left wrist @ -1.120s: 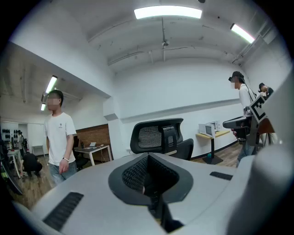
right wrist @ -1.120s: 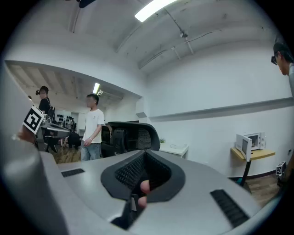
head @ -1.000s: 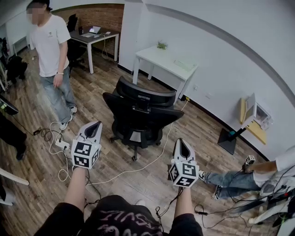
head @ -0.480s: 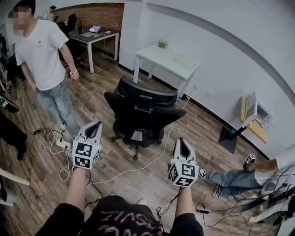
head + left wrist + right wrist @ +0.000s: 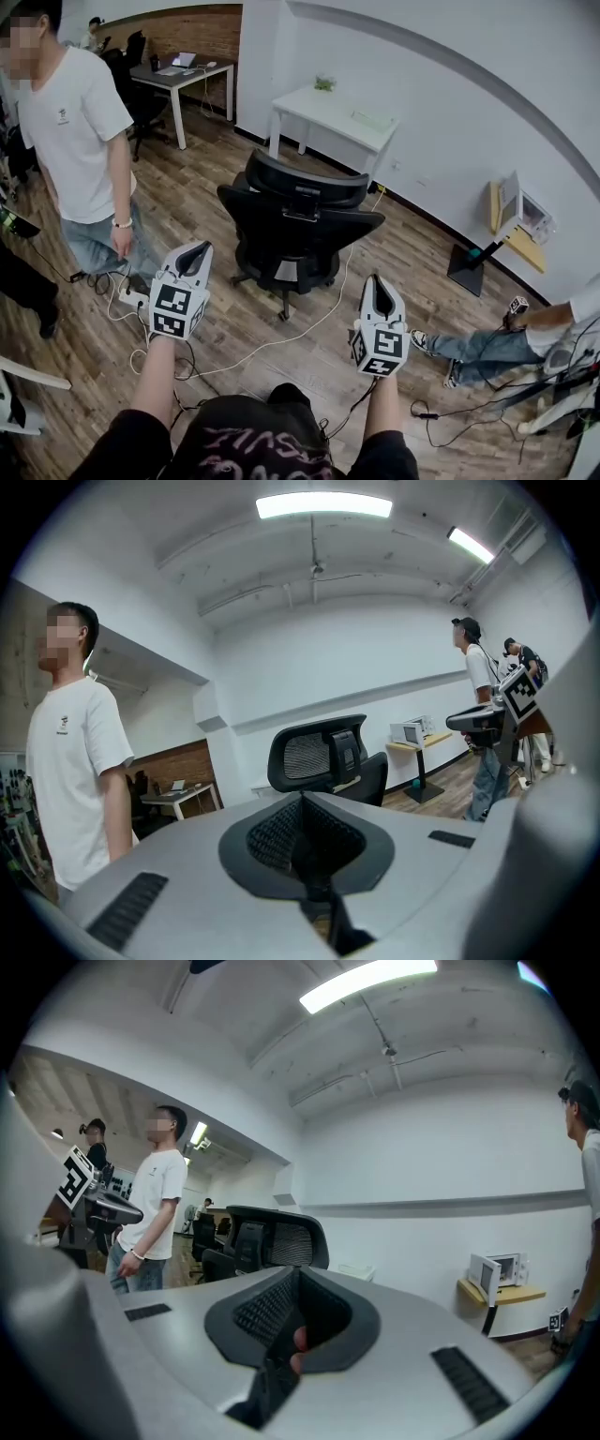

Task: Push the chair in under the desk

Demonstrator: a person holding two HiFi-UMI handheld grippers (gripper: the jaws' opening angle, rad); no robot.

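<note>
A black office chair (image 5: 298, 230) stands on the wood floor, its back turned toward me, pulled out from the white desk (image 5: 336, 116) against the far wall. My left gripper (image 5: 195, 258) is held in the air short of the chair's left side, jaws shut and empty. On the other side my right gripper (image 5: 377, 292) hovers short of the chair's right, also shut with nothing in it. The left gripper view has the chair's headrest (image 5: 323, 754) just above the closed jaws, and the right gripper view shows the chair's mesh back (image 5: 272, 1237) ahead.
A person in a white T-shirt (image 5: 70, 122) stands close at the left. Another person's legs (image 5: 487, 345) stretch over the floor at the right. White cables and a power strip (image 5: 131, 298) lie on the floor by the chair. A second desk (image 5: 178, 77) stands at the back.
The standing person has walked nearer along the left. The view has shifted slightly toward the chair, and both grippers stay shut at about the same spacing.
</note>
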